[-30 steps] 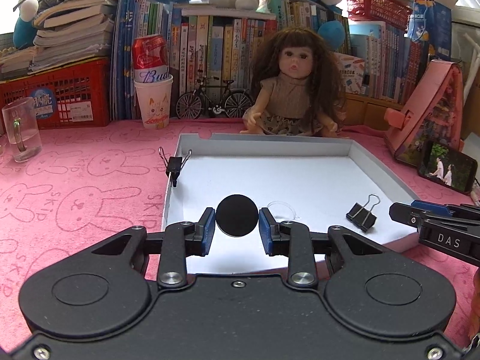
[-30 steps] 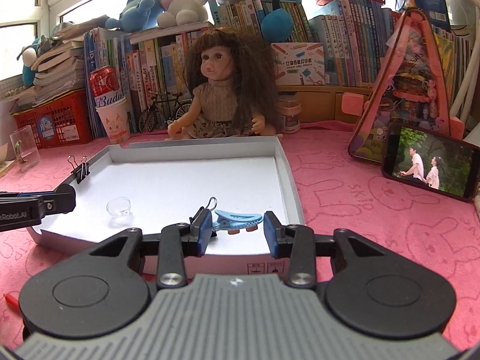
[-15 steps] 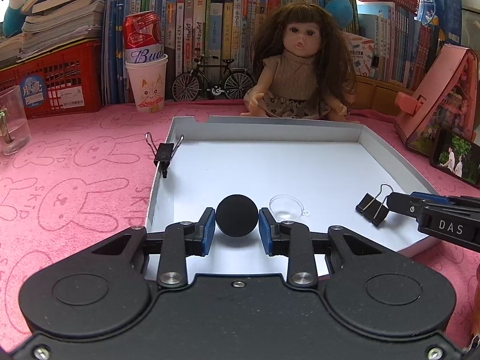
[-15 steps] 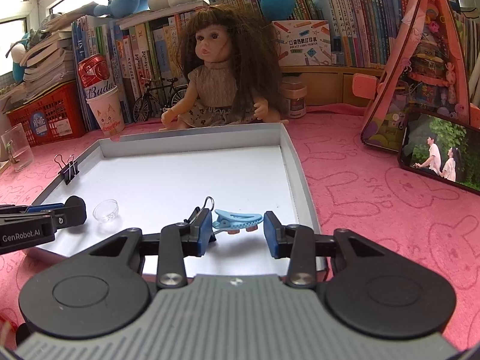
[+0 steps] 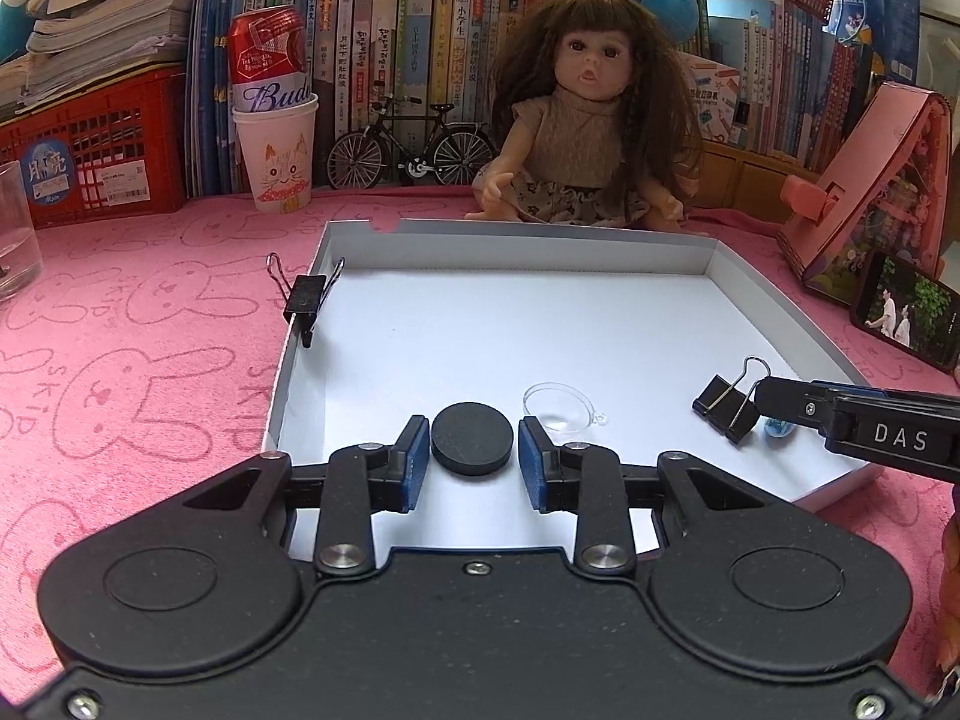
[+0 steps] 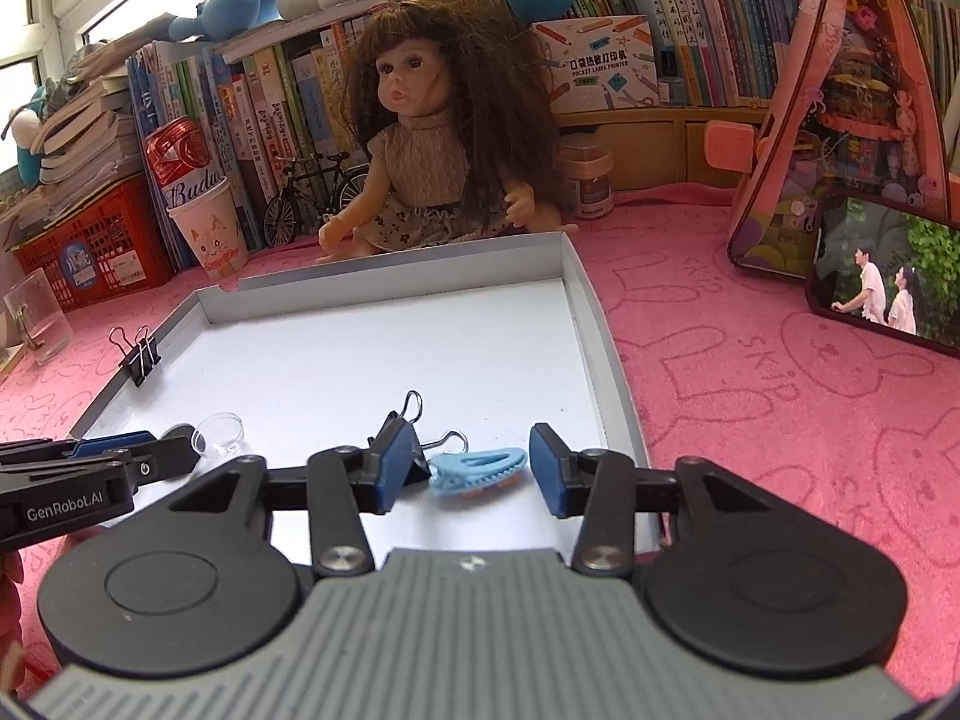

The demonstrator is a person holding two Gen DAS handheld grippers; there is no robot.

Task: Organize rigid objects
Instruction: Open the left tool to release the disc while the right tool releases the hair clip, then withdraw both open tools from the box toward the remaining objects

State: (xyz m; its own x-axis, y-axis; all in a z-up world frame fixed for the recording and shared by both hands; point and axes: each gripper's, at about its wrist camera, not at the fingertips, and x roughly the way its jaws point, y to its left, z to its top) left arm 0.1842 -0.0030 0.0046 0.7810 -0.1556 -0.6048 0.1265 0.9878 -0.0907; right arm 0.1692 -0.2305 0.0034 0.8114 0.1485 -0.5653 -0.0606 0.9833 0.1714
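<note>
While the left claw (image 5: 474,459) eased apart around the black disc (image 5: 472,438) lying flat in the tray (image 5: 522,252), the right claw (image 6: 472,468) was spreading, blue clip (image 6: 478,469) loose between. Both looked light, rigid; the disc's smooth rim suits pinching.

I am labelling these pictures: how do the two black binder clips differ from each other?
The left binder clip is clamped upright on the tray's wall; the right binder clip lies loose on the tray floor. The left one's two wire handles spread upward; the right one shows one raised handle. Both look black and alike in shape.
</note>
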